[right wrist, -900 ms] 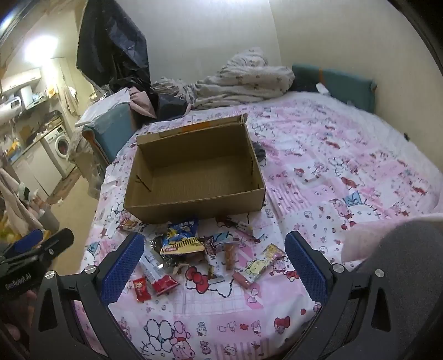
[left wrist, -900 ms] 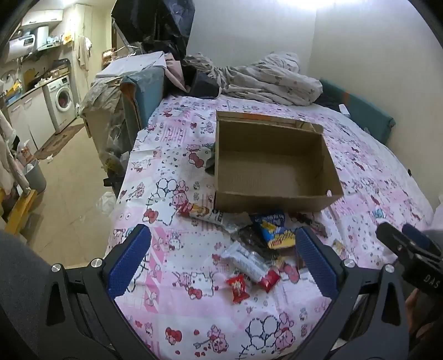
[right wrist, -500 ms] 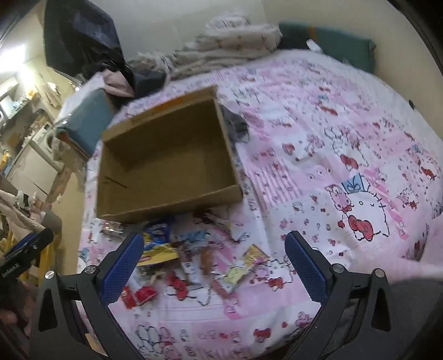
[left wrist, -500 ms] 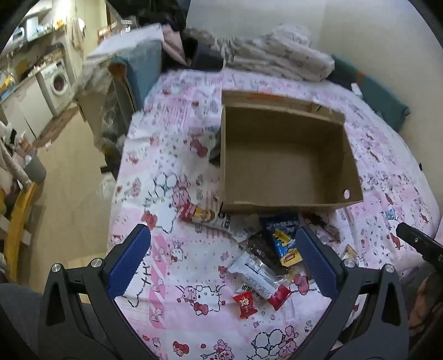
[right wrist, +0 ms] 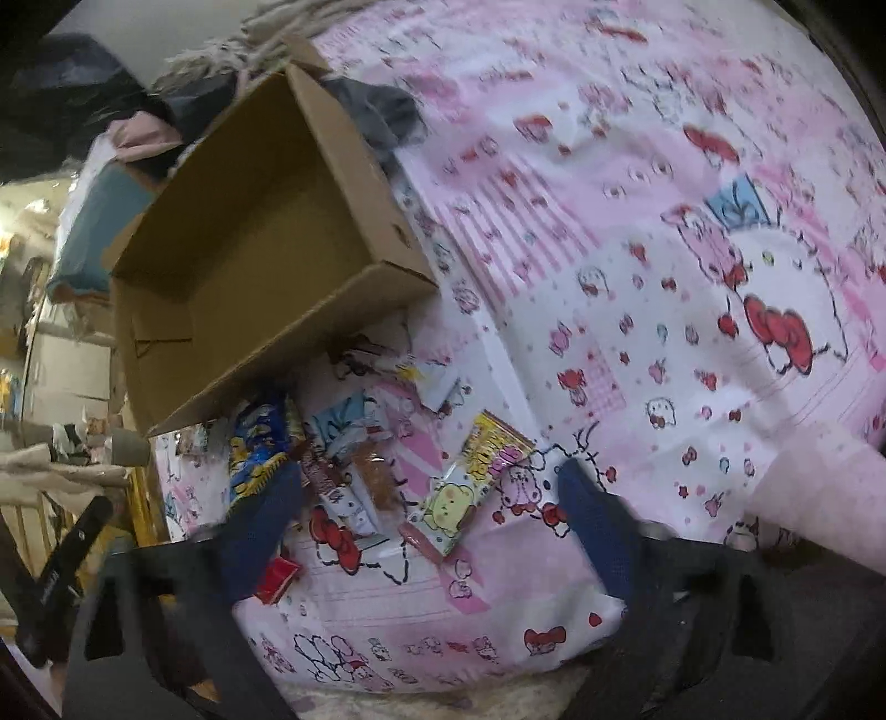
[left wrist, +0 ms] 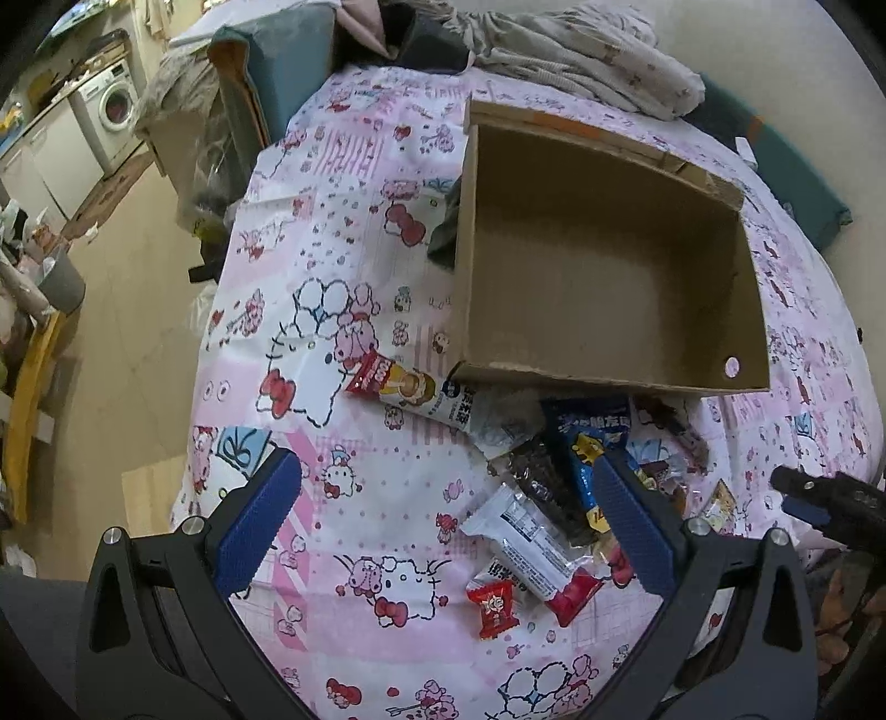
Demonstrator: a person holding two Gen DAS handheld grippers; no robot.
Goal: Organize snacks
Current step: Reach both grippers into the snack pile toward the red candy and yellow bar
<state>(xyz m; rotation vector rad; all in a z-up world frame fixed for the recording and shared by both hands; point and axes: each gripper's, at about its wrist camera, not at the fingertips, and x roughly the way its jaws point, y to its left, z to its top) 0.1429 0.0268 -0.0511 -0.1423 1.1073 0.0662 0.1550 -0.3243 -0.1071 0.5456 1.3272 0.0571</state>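
Left tongs: spread wide, holding nothing, above the bed.
Right tongs: apart, empty, blurred; a yellow packet lies between the fingers, untouched.
Snacks: a loose heap on the bed just before the box; the count is unclear where packets overlap.
Red candy: one, nearest the left tongs, beside a white bar.
Box: one, cardboard, open and empty.
Around: crumpled bedding beyond the box; washing machine far left.
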